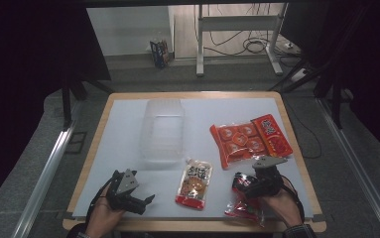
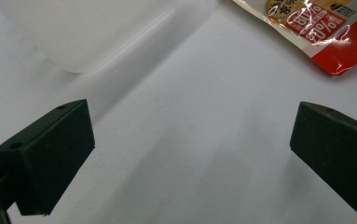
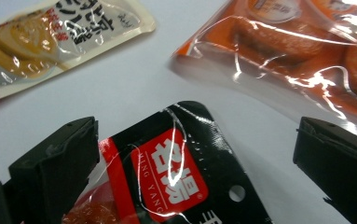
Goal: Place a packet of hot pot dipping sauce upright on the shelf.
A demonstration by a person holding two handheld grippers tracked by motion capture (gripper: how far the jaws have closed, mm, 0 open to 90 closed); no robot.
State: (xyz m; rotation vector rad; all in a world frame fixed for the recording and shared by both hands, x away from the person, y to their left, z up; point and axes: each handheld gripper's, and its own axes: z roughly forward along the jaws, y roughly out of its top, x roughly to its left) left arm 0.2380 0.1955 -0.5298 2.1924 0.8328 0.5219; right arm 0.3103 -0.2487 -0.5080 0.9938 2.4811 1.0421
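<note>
My left gripper (image 1: 145, 202) rests low at the table's near left, held in a hand, jaws wide open. Between them, in the left gripper view (image 2: 192, 149), lies bare white table. My right gripper (image 1: 242, 186) hovers at the near right over a black and red snack packet (image 1: 241, 201), also open. In the right gripper view (image 3: 195, 161) that packet (image 3: 167, 179) lies flat between the jaws, and neither pad presses on it. A white and red sauce pouch (image 1: 195, 184) lies between the two grippers. An orange pack of round snacks (image 1: 249, 139) sits farther back right.
A clear plastic container (image 1: 162, 131) stands at mid-table, its corner (image 2: 73, 32) just ahead of the left gripper. The white table top (image 1: 123, 134) has a wooden rim. Beyond it are a desk frame and cables on the floor.
</note>
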